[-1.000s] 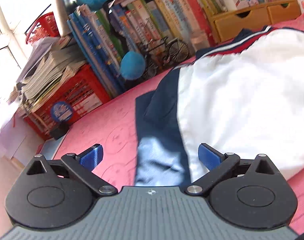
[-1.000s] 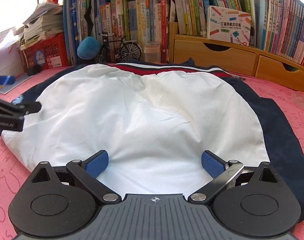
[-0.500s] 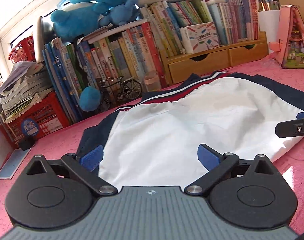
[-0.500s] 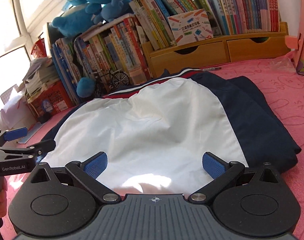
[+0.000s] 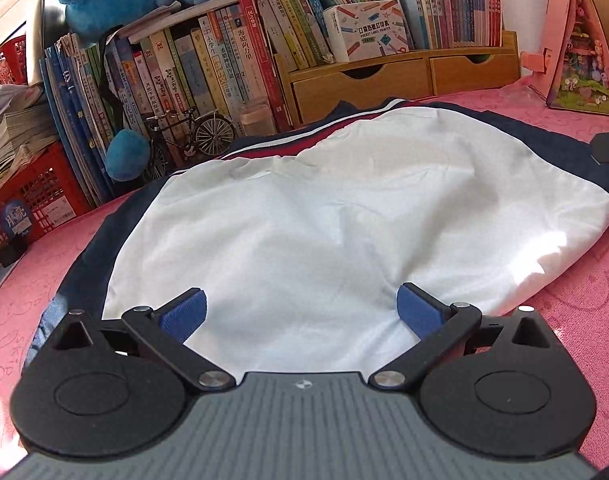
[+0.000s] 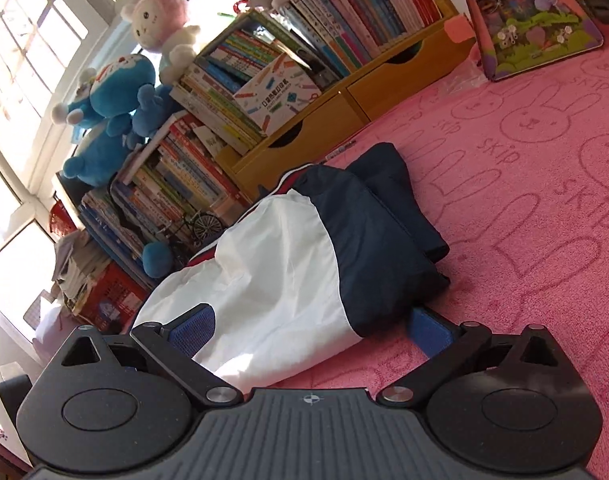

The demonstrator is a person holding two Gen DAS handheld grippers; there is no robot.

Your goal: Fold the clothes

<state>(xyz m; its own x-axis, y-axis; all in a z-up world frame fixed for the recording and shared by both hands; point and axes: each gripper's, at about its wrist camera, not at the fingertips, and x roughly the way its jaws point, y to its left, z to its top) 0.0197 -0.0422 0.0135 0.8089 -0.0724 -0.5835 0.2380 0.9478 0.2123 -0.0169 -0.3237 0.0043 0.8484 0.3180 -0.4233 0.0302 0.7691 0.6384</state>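
A white and navy jacket with a red and white stripe lies spread on the pink cloth. My left gripper is open and empty, its blue pads over the jacket's near white edge. In the right wrist view the jacket lies ahead, white part left, navy part right. My right gripper is open and empty at the jacket's near right corner. A black part of the right gripper shows at the right edge of the left wrist view.
Rows of books, a wooden drawer unit, a model bicycle, blue plush toys and a red crate line the far side. A pink toy house stands at the right. Pink cloth stretches right of the jacket.
The left gripper has swung right from the navy left edge to face the white middle. The right gripper has tilted and shifted right to the jacket's right corner. Both stay open.
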